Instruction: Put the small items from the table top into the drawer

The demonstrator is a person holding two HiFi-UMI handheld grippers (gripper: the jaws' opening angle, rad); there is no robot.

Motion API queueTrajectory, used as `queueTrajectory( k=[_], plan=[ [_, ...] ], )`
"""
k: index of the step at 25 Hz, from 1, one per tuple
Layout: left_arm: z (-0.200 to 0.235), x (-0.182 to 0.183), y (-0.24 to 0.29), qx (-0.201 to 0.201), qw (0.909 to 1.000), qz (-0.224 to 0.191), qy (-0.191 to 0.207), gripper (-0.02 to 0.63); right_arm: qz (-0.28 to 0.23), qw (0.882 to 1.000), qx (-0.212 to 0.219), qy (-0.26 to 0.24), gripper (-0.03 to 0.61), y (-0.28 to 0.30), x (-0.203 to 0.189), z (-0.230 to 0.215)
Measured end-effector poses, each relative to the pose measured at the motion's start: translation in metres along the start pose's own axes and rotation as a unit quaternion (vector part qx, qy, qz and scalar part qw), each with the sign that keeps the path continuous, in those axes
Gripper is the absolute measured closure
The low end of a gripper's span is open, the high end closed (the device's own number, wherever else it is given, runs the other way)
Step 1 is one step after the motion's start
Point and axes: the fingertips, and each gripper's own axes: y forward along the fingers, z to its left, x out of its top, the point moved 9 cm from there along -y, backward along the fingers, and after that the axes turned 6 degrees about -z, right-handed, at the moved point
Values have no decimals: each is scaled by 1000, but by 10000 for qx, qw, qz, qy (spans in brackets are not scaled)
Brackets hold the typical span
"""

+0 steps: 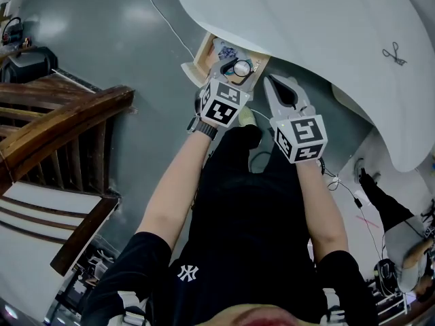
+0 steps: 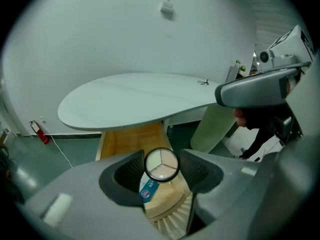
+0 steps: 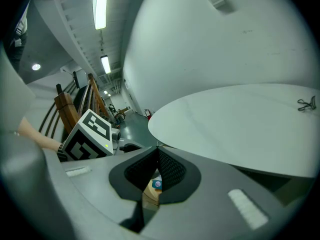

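Observation:
My left gripper (image 1: 236, 61) is shut on a small round compact (image 2: 161, 164) with a three-part pale face. It holds the compact over the open wooden drawer (image 1: 200, 58) under the edge of the white table (image 1: 326, 26). Inside the drawer lie a blue card (image 2: 148, 190) and a pale ribbed item (image 2: 172, 219). My right gripper (image 1: 273, 83) hovers just right of the left one, shut with nothing between its jaws, near the table's edge. A small black clip-like item (image 1: 394, 54) lies on the table top, far right.
A dark wooden stair railing (image 1: 61, 121) stands at the left. Cables and dark gear (image 1: 387, 209) lie on the grey floor at the right. A red fire extinguisher (image 2: 39, 132) stands by the far wall.

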Motion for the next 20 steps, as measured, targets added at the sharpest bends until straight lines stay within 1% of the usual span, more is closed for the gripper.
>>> queueTrajectory(
  k=[4, 10, 14, 20],
  plan=[
    [3, -9, 14, -4, 10000, 56, -29, 395, 7, 10000, 20, 29, 555, 6, -9, -5],
    [11, -16, 28, 17, 9998, 177, -75, 395, 14, 10000, -14, 48, 555, 14, -13, -12],
    [17, -21, 42, 71, 9994, 324, -95, 393, 31, 10000, -24, 56, 555, 20, -17, -21],
    [26, -25, 47, 142, 9989, 395, -196, 392, 82, 10000, 3, 47, 555, 29, -15, -25]
  ],
)
